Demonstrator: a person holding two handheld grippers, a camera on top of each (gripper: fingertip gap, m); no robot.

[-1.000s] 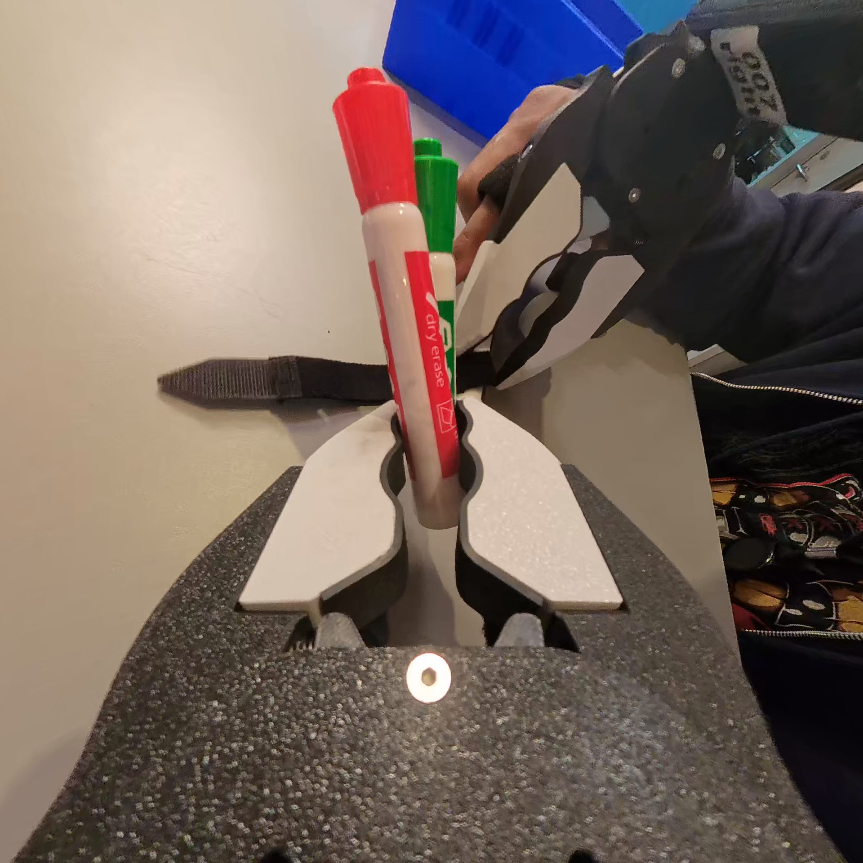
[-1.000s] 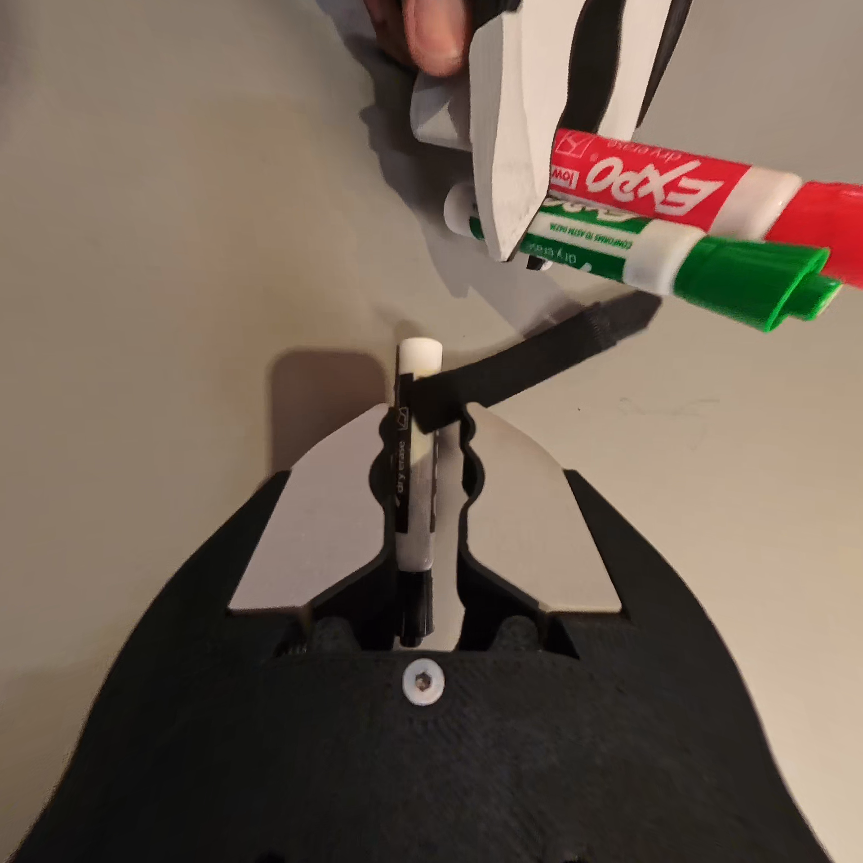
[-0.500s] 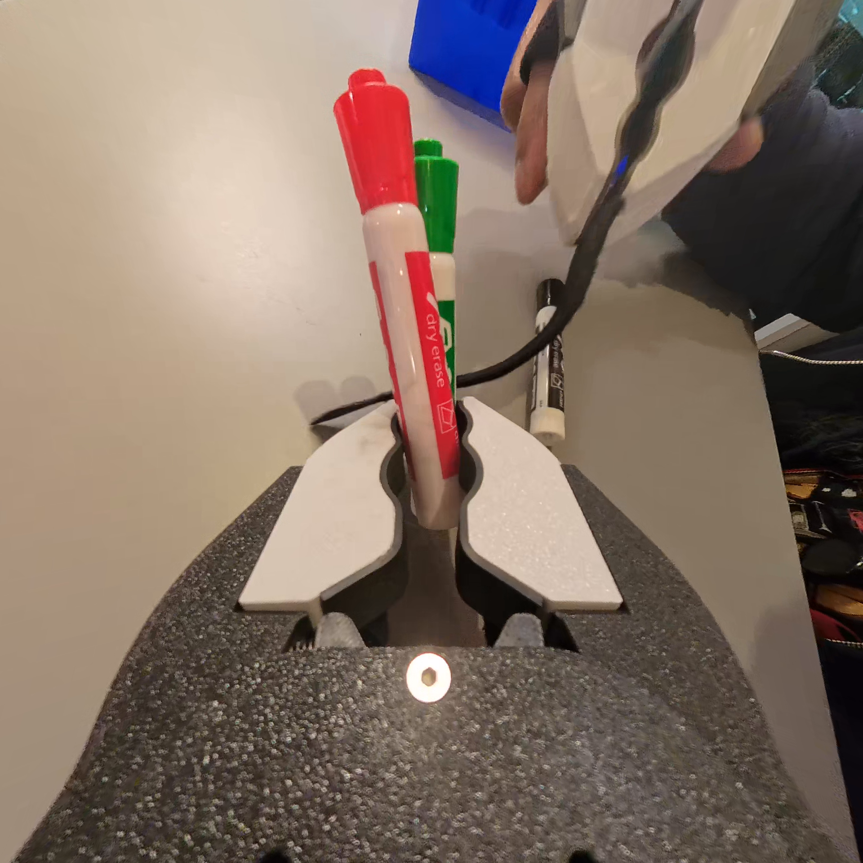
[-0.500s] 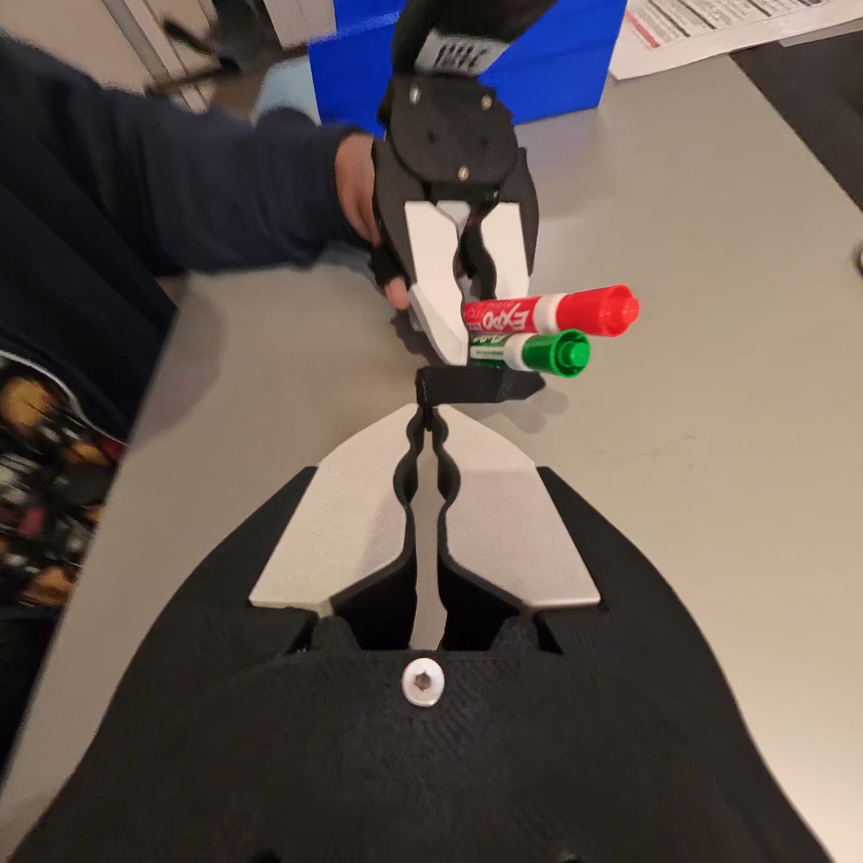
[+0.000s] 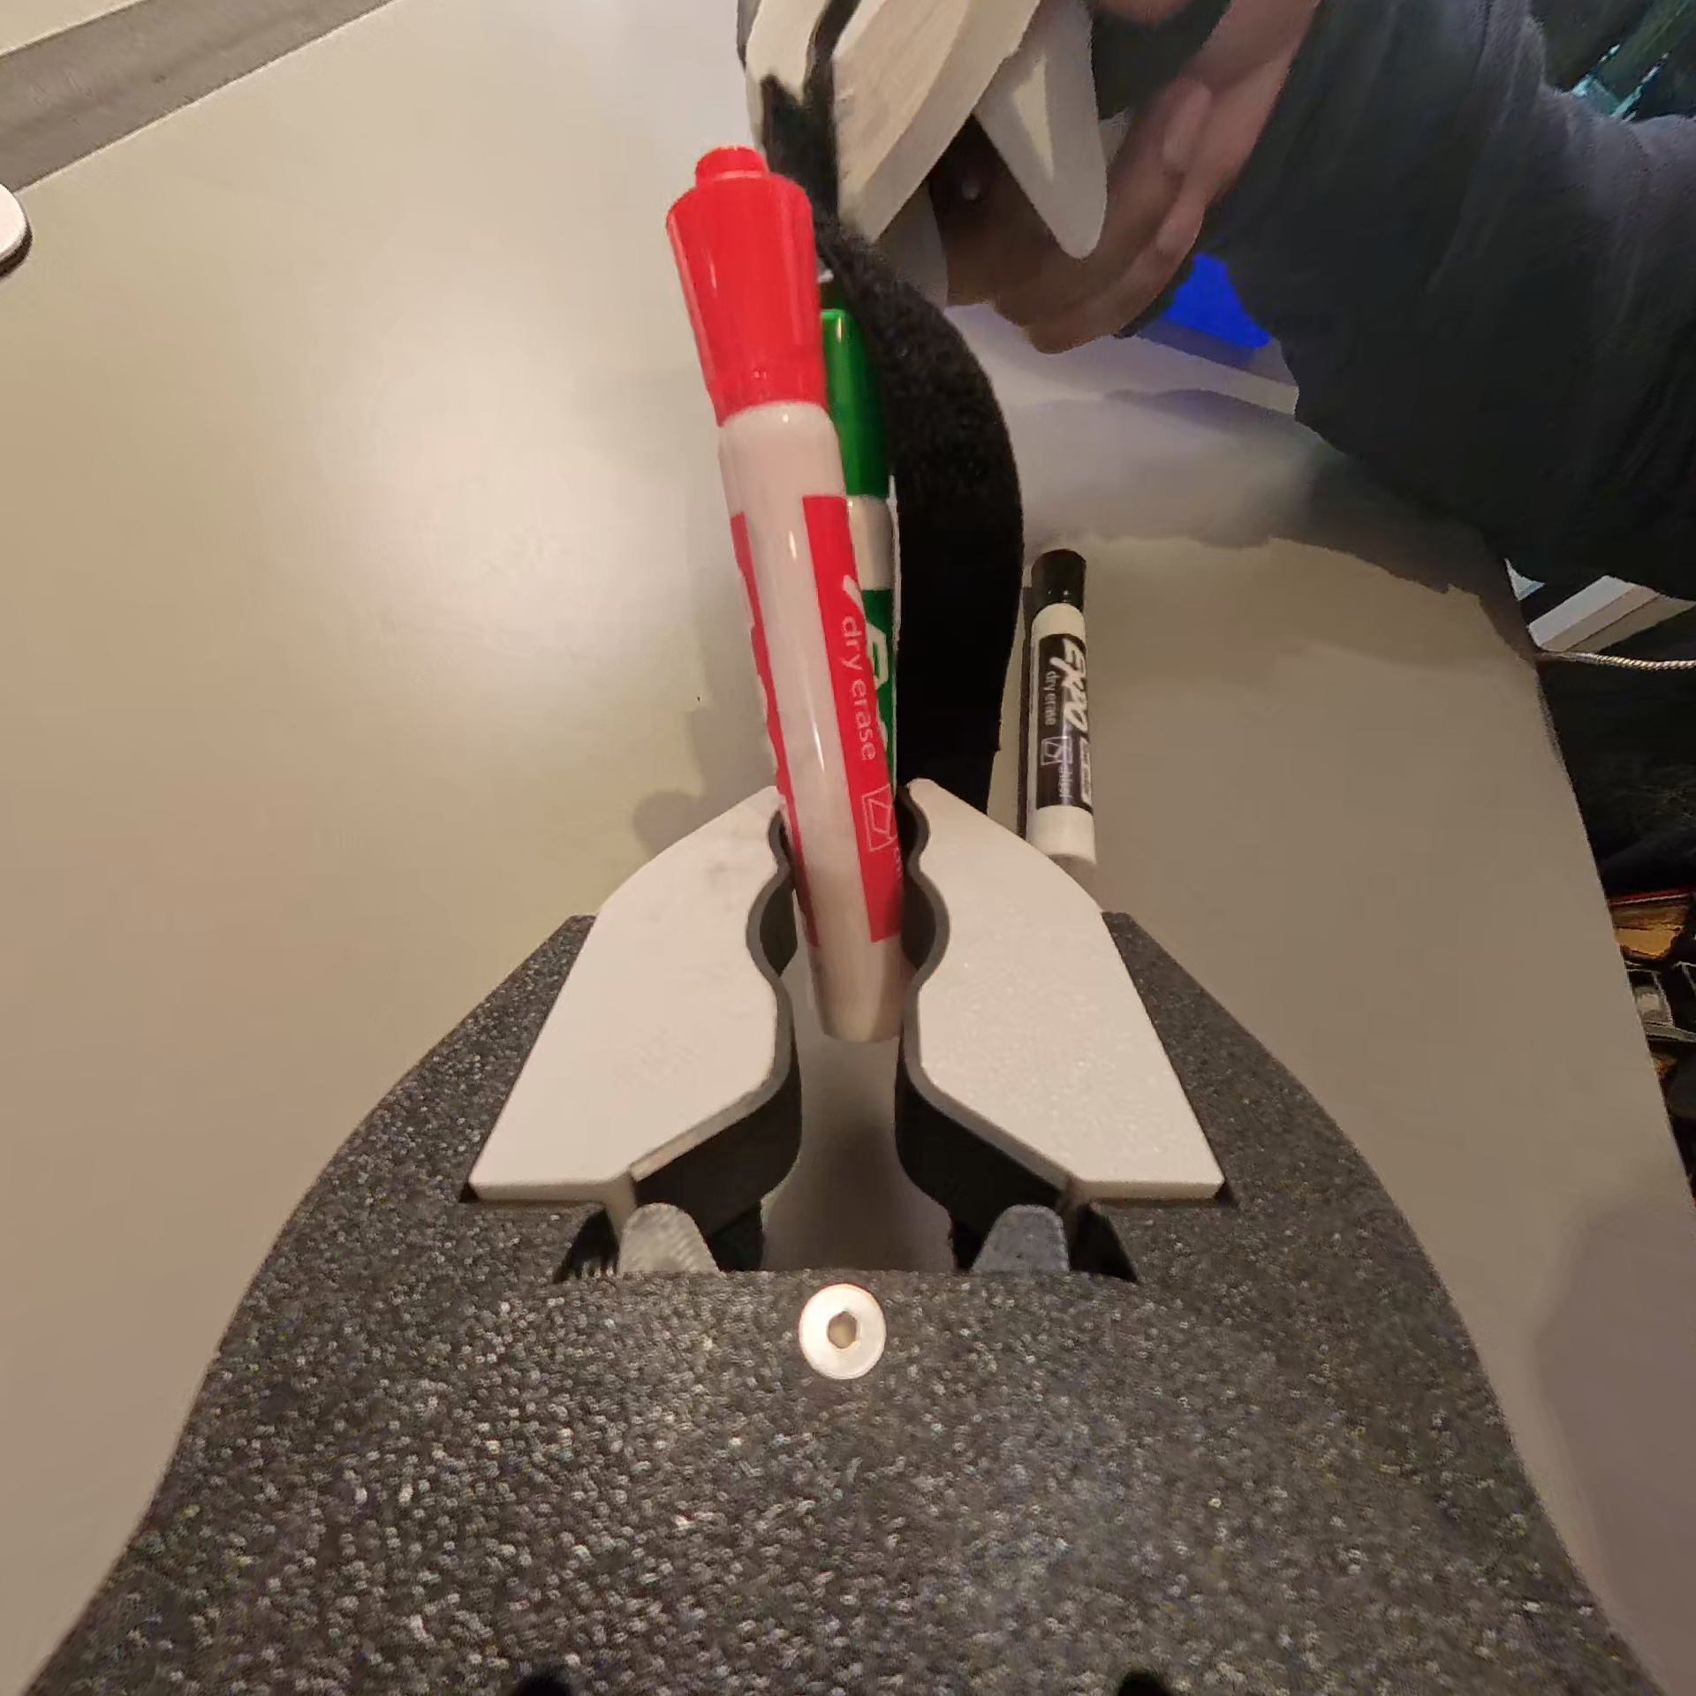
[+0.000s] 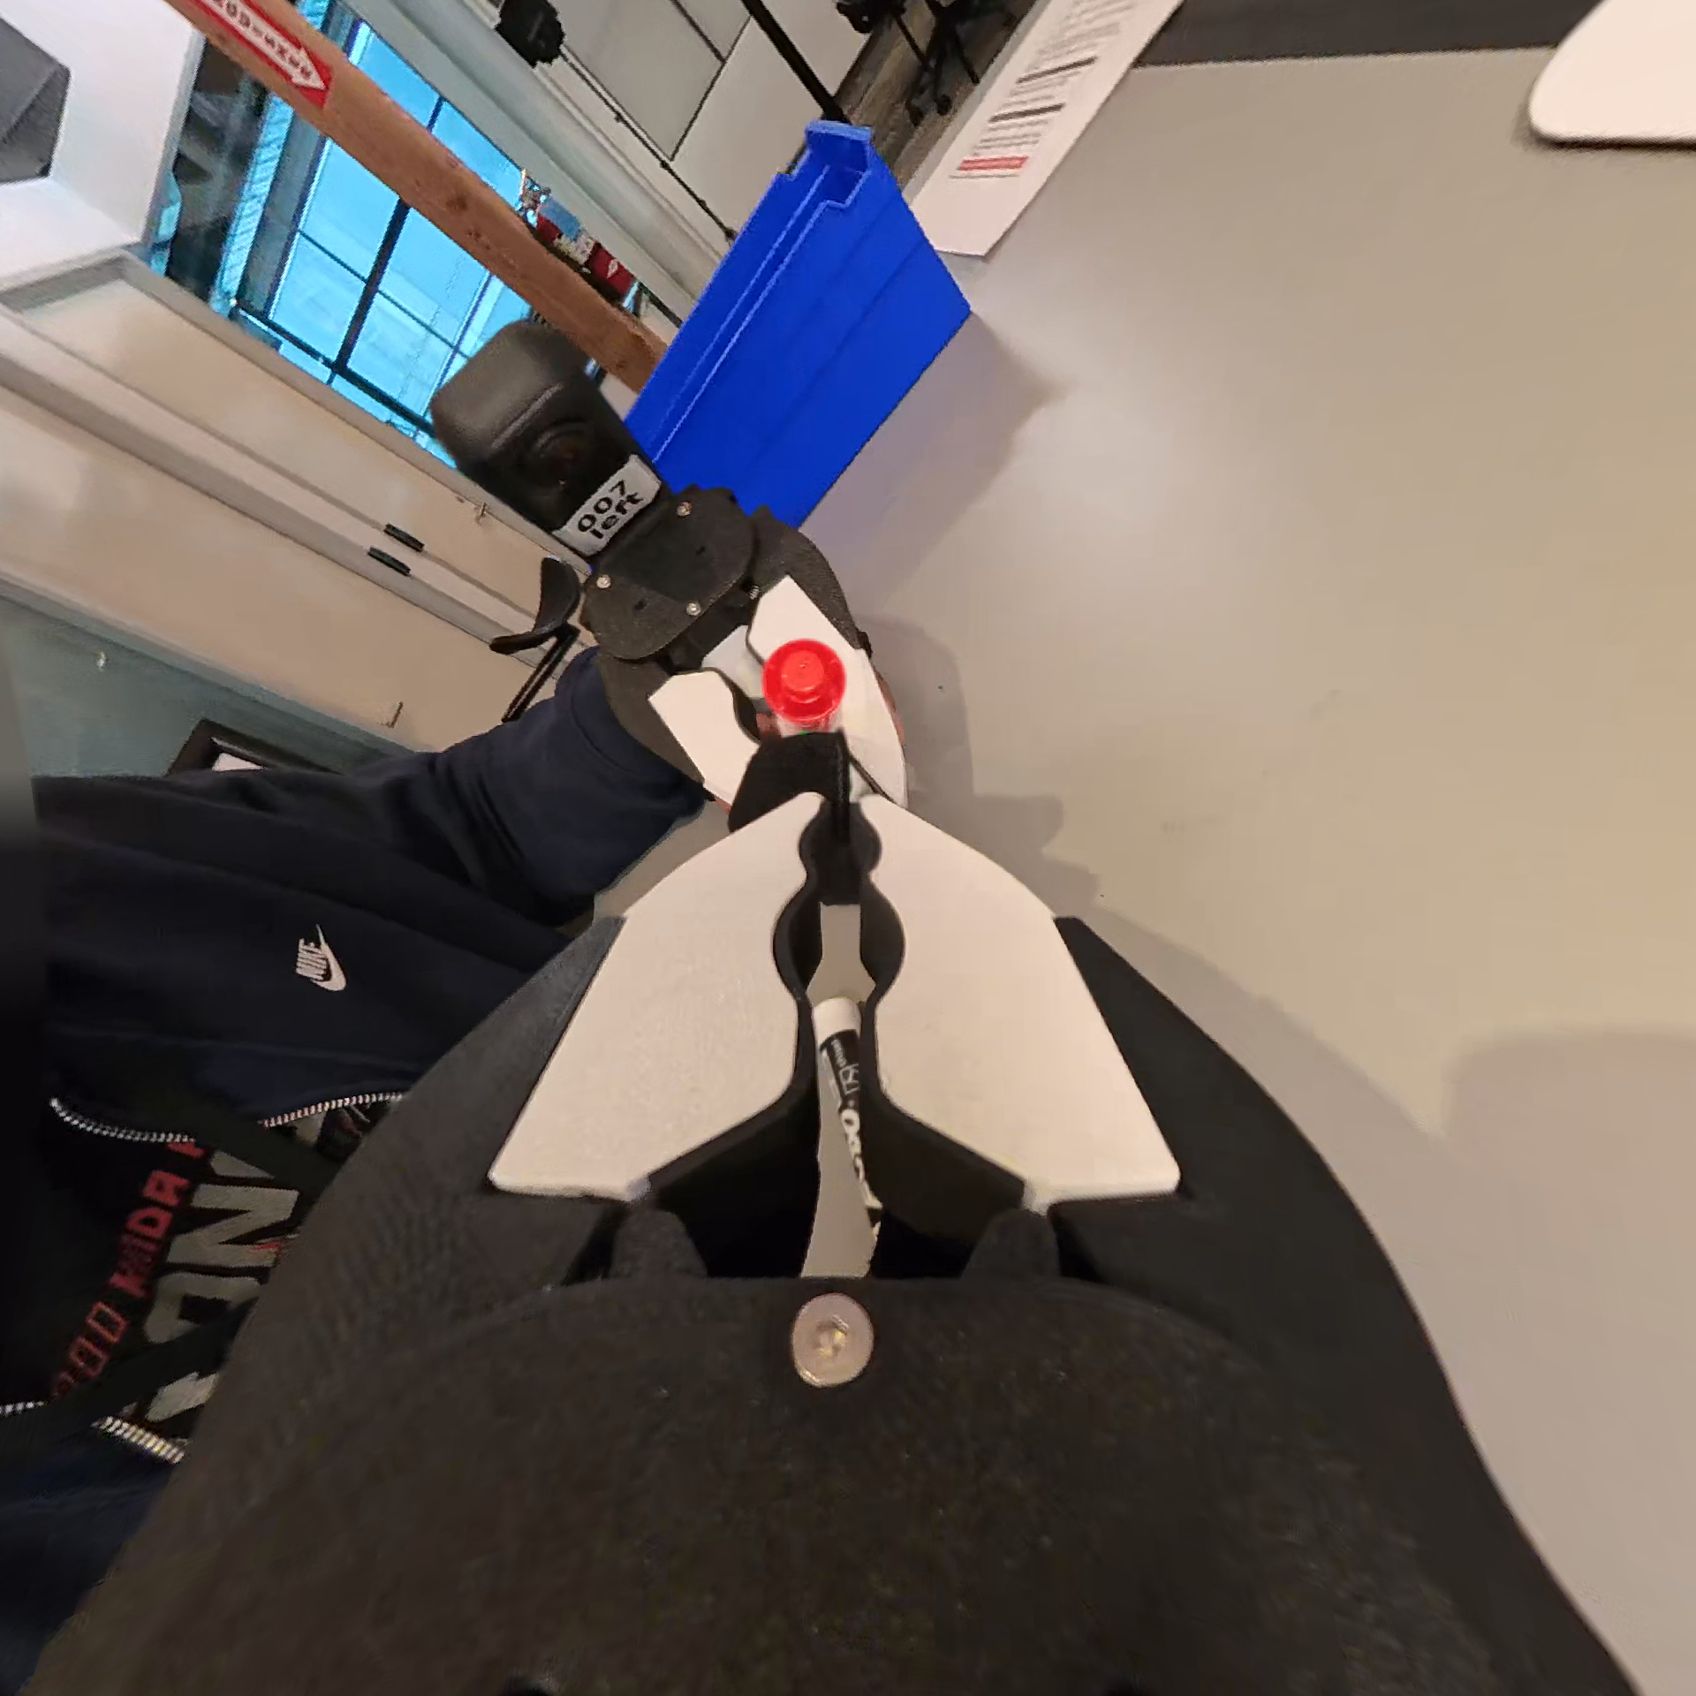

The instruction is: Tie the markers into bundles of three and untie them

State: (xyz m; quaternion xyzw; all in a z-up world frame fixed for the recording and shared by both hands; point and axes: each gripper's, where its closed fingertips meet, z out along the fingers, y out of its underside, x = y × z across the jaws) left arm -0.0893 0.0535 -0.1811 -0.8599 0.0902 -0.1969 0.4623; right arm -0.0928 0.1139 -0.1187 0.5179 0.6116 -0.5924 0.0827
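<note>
While the strap hangs between the two tools, these lines set out the moment.

Left gripper (image 5: 840,831): pressed on the lower barrel of the red marker (image 5: 798,587), which points away toward 12 o'clock; the green marker (image 5: 858,431) lies tight against it at its 3 o'clock side, though what bears its weight is hidden.

Right gripper (image 6: 837,812): tips closed on the black strap (image 5: 950,569), held above the marker caps at 12 to 1 o'clock in the left wrist view.

Strap: curves down from that pinch beside the green marker and goes out of sight behind the left tool's fingertip.

Black marker (image 5: 1060,707): lies loose on the table (image 5: 367,551) at about 2 o'clock of the left tool's tips, apart from the pair.

Step in hand: by my judgement, pulling the strap off the remaining pair, the untying half.

Doing it well: keep the left squeeze firm, draw the strap along the barrels toward the caps, and keep it taut so it cannot snag a cap.

Risk: a sideways tug could lever the green marker out.

Room: the table lies open from 9 to 11 o'clock; its edge runs close at 3 o'clock, beyond the black marker; a blue bin (image 6: 798,321) stands farther off.
</note>
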